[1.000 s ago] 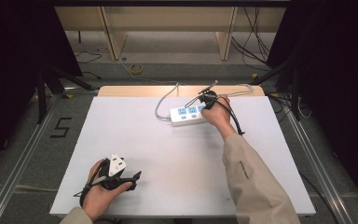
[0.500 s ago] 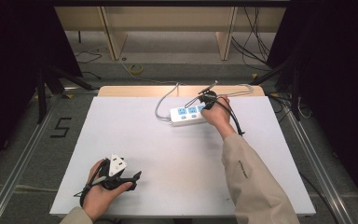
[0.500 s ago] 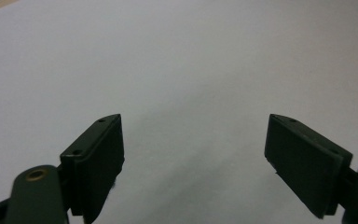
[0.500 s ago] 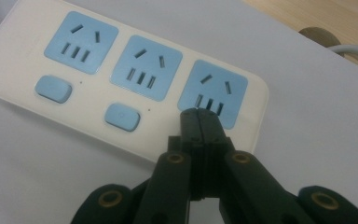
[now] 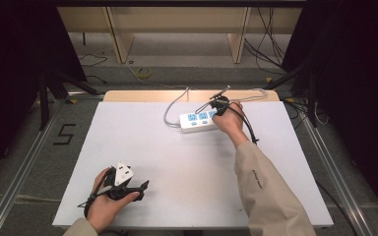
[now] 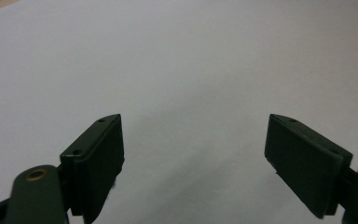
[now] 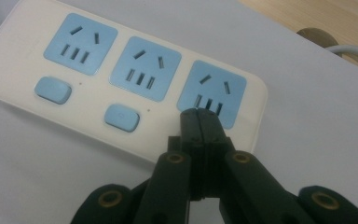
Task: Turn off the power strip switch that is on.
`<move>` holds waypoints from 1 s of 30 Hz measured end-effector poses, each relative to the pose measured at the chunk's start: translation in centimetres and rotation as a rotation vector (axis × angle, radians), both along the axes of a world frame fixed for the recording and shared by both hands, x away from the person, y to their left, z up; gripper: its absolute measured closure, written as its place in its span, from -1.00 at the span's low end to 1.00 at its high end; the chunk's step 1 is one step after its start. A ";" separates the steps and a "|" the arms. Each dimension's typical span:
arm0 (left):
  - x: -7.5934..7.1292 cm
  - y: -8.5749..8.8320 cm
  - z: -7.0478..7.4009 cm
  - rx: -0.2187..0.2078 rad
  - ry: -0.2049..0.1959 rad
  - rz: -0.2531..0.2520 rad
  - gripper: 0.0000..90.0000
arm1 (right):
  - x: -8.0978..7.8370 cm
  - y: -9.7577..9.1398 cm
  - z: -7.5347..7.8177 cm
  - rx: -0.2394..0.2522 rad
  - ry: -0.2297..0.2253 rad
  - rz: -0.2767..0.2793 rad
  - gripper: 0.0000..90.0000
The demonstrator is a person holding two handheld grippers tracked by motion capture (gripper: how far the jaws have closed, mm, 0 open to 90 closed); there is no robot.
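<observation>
Left gripper [image 5: 142, 186] down at the near-left of the white table [image 5: 177, 167], jaws wide apart, nothing between them. Over toward the far right, white power strip [image 5: 199, 120] with blue sockets lying flat near the back edge. Right gripper [image 7: 199, 119] pinched fully together, tips on the strip's end socket [image 7: 212, 93].

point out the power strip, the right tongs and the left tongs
power strip [image 7: 121, 74], right gripper view, middle blue socket face
right tongs [image 7: 199, 122], right gripper view, shut tips over the strip's end
left tongs [image 6: 193, 154], left gripper view, gap between the open pads
</observation>
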State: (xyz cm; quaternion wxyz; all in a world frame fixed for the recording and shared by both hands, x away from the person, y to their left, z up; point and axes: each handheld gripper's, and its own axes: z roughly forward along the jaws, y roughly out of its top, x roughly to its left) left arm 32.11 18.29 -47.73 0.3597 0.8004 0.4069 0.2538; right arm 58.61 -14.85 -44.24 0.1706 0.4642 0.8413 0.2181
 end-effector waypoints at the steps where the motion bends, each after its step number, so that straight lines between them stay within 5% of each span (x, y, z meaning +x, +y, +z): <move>1: 0.0 0.0 0.0 -0.001 0.000 0.000 -0.57 | 0.0 0.0 0.0 0.000 0.000 0.000 1.00; 19: 0.0 0.0 0.0 -0.002 0.002 0.003 -0.57 | -0.3 -0.2 0.3 -0.007 -0.015 0.017 1.00; 30: 0.0 -0.1 0.0 0.004 0.003 0.002 -0.57 | -1.8 -1.8 0.9 0.048 -0.032 0.028 0.88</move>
